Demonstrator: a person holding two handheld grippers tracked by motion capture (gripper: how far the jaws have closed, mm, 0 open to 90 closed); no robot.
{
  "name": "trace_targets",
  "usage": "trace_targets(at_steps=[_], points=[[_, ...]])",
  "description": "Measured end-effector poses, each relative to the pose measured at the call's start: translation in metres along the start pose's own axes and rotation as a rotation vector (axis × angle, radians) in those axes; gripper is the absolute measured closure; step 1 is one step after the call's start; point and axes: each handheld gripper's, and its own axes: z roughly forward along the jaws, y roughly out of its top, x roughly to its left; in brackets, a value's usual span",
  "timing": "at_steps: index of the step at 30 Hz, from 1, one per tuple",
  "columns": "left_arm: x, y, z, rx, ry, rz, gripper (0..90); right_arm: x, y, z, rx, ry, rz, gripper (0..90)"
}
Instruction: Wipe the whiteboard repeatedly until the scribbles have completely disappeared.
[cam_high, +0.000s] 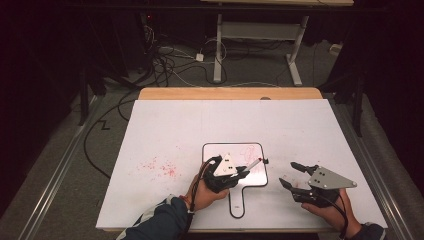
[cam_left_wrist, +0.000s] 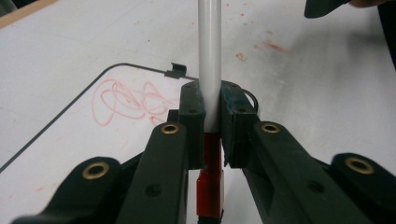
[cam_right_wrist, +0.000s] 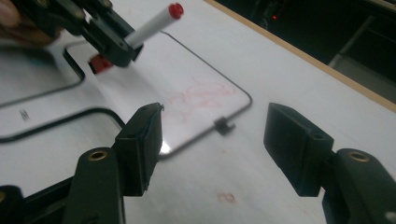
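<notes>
A small whiteboard (cam_high: 220, 151) with a handle lies on the white table cover, with red scribbles (cam_high: 248, 152) near its far right corner. My left gripper (cam_high: 245, 172) hovers over the board and is shut on a white marker (cam_high: 253, 164) with red ends. Up close the marker (cam_left_wrist: 210, 60) runs straight out between the left gripper's (cam_left_wrist: 212, 100) pads, above the scribbles (cam_left_wrist: 126, 100). My right gripper (cam_high: 287, 173) stands open to the right of the board, nothing between its jaws. From my right gripper (cam_right_wrist: 215, 135), the marker (cam_right_wrist: 152, 23) and the left gripper (cam_right_wrist: 107, 37) show beyond the whiteboard (cam_right_wrist: 140, 88).
Red ink smudges (cam_high: 160, 167) mark the white cover left of the board. A black clip (cam_right_wrist: 224, 125) sits on the board's right edge. The wooden table edge (cam_high: 230, 93) runs along the far side, with cables (cam_high: 165, 65) and a desk frame (cam_high: 218, 50) on the floor behind.
</notes>
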Motion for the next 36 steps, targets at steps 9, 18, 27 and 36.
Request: trace_targets(at_steps=[9,18,27,36], points=[[-0.004,0.007,-0.004,-0.048,-0.007,0.009,78.7,0.002,0.026,0.019,-0.073,0.155,0.085,38.6],[-0.011,0.012,-0.011,-0.107,-0.009,0.017,78.6,0.012,0.057,0.035,-0.148,0.231,0.113,43.9],[-0.011,0.015,-0.017,-0.147,0.0,0.009,78.6,0.016,0.067,0.044,-0.19,0.263,0.147,61.0],[-0.011,0.016,-0.012,-0.132,0.036,0.013,77.9,0.015,0.07,0.053,-0.17,0.298,0.168,80.6]])
